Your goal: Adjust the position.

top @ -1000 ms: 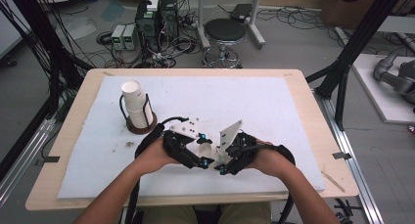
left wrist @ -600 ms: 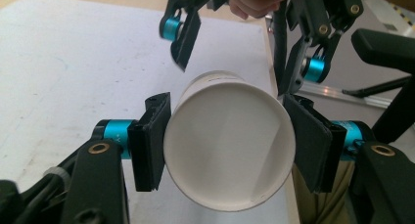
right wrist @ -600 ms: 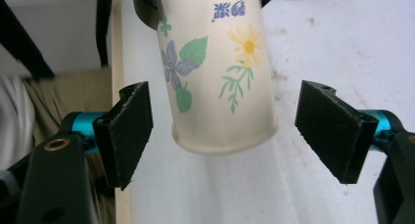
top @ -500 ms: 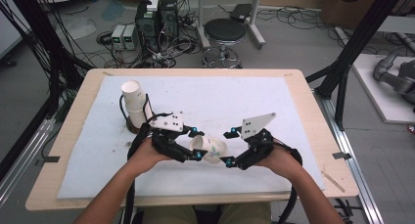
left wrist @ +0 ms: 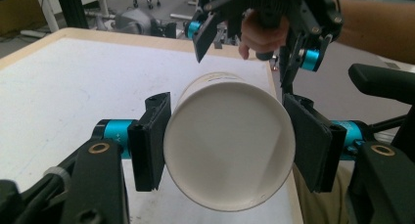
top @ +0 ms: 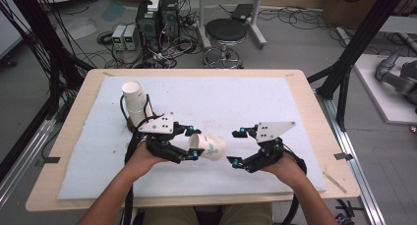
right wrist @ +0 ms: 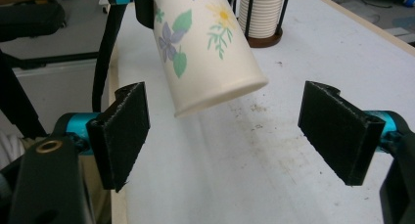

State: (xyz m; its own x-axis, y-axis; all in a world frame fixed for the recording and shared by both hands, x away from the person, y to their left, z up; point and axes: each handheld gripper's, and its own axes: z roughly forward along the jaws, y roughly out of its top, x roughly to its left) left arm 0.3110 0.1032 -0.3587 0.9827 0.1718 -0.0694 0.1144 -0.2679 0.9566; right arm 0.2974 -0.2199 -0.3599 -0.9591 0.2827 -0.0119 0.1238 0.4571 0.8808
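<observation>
The left tool [top: 191, 142] is clenched on a paper cup [top: 208, 147], holding it on its side above the white mat [top: 255, 102] that covers the tabletop [top: 300, 77], roughly in the middle of the near half. In the left gripper view the two black pads [left wrist: 149, 141] press against the cup [left wrist: 230, 145] at either side of its rim, and the open white mouth faces straight back at the camera. The cup's bottom points toward the right tool [top: 235, 147], which hangs just beside it with its jaws spread wide and nothing between them. From the right gripper view the cup [right wrist: 205, 43] slants down from the upper left, printed with purple and yellow flowers and green leaves, its base ring hovering over the mat between the open pads [right wrist: 122, 133] but apart from both. The mat beneath shows some faint smudges and specks. Over by the far left corner of the mat stands a stack of white cups [top: 135, 101] in a dark wire holder [top: 129, 118] on a round base, well apart from the held cup; in the right gripper view that stack [right wrist: 264, 11] rises just behind the flowered cup. Both of the person's forearms come in from the near edge, a hand [top: 142, 156] wrapped around each tool's grip.
</observation>
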